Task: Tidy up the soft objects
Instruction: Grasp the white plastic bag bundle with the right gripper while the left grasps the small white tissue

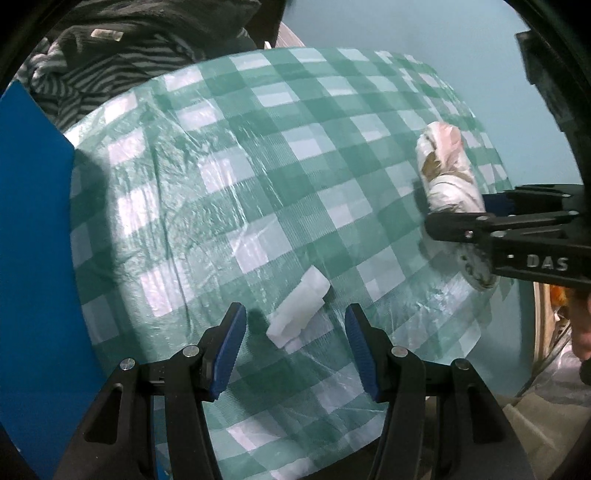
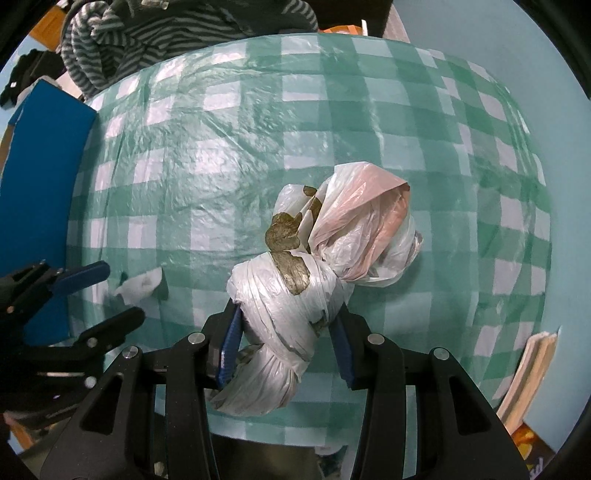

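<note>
A knotted bundle of white and pinkish plastic bags [image 2: 295,295] with olive print sits between the blue pads of my right gripper [image 2: 286,325], which is shut on it above the green checked tablecloth [image 2: 221,166]. The same bundle [image 1: 448,173] and the right gripper [image 1: 458,212] show at the right of the left wrist view. A small folded white tissue [image 1: 299,306] lies on the cloth just ahead of my left gripper [image 1: 295,321], whose jaws stand open with the tissue's near end between the tips, untouched. From the right wrist view the tissue [image 2: 142,284] lies beside the left gripper [image 2: 118,295].
A striped grey and black garment [image 2: 155,33] is heaped at the far edge of the table. A flat blue board [image 1: 33,221] lies along the left side. Books or papers [image 2: 528,373] stand at the right edge. The tablecloth [image 1: 258,147] is crinkled plastic.
</note>
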Motion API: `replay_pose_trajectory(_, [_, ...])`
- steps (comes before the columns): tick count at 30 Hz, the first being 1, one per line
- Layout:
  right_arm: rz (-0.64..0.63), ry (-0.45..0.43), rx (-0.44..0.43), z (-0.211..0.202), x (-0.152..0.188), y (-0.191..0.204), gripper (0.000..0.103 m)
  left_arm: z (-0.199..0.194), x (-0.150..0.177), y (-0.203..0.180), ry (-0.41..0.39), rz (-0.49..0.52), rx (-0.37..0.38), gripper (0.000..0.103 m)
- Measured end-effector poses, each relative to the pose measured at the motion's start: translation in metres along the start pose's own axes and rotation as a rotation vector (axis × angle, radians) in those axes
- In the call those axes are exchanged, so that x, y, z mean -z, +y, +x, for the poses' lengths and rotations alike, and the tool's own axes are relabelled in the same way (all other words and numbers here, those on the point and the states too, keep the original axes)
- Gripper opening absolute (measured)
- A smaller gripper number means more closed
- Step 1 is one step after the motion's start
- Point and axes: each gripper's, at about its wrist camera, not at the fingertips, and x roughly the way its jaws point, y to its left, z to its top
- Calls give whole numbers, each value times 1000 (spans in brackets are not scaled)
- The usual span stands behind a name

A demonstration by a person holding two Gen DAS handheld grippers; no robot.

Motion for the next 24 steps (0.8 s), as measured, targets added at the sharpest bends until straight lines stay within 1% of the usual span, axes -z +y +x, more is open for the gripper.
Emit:
replay_pose_trajectory(4, [6, -1, -2, 0, 2, 0, 43, 6, 1, -3, -1, 3, -15, 57])
replay_pose_trajectory(5, [5, -1, -1, 0, 3, 0, 43, 7, 2, -3, -4, 2, -17, 55])
replay_pose_trajectory(7, [3, -1, 1, 1, 4, 0, 43, 7, 3, -3, -16, 4, -20, 48])
replay_pose_trajectory(9, [3, 0, 0, 1, 4, -1, 43, 7, 2, -4, -23, 13, -29, 37])
replay_pose_trajectory(10, [3, 1, 0, 2, 3, 0, 43, 7, 2, -4, -29, 16, -35, 33])
replay_pose_trajectory(11, [3, 2, 0, 2, 3, 1, 43, 7, 2, -4, -32, 17, -29, 27])
replay_pose_trajectory(12, [2, 2, 2, 4, 0, 3, 43, 7, 2, -4, -33, 18, -21, 26])
replay_pose_trajectory(16, [2, 0, 2, 6, -4, 6, 43, 4, 5, -5, -49, 36, -33, 20])
replay_pose_trajectory(17, [-1, -1, 2, 6, -4, 7, 43, 3, 6, -6, -53, 39, -36, 16])
replay_pose_trajectory(18, [-4, -4, 2, 5, -3, 7, 43, 2, 7, -5, -57, 39, -35, 15])
replay_pose_trajectory(24, [-39, -17, -3, -1, -1, 13, 43, -12, 8, -2, -91, 7, -34, 14])
